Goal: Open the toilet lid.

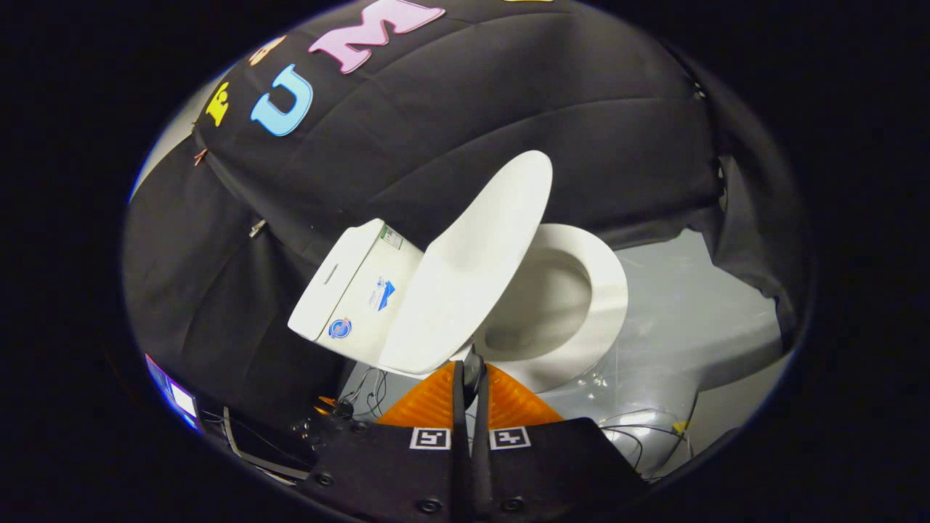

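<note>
Now | tool (471,367) closed, empty | raised toilet lid (472,269) just ahead

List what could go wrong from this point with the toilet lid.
1. The toilet lid stands only partly raised, leaning short of the tank; left here, it may drop back onto the seat.
2. The hand-held gripper has its fingers nearly closed at the lid's lower edge, apparently without a firm pinch, so it may slip off.
</note>
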A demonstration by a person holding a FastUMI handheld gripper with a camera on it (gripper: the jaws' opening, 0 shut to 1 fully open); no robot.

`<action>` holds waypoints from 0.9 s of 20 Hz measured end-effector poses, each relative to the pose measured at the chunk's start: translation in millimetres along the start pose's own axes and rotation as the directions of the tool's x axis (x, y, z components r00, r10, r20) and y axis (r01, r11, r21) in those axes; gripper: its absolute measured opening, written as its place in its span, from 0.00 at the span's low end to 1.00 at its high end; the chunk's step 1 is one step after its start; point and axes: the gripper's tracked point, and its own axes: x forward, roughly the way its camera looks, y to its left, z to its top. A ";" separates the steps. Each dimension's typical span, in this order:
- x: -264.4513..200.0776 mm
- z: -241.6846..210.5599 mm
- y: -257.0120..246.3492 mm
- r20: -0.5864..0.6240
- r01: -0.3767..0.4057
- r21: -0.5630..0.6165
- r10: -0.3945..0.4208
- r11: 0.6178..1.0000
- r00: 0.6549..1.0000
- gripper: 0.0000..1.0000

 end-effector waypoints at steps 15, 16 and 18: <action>-6.2 43.0 103.0 0.223 0.270 -0.328 -0.204 0.905 0.953 0.05; -6.4 44.8 110.5 0.241 0.286 -0.349 -0.209 0.893 0.948 0.05; -6.4 50.5 124.9 0.277 0.312 -0.376 -0.216 0.872 0.936 0.05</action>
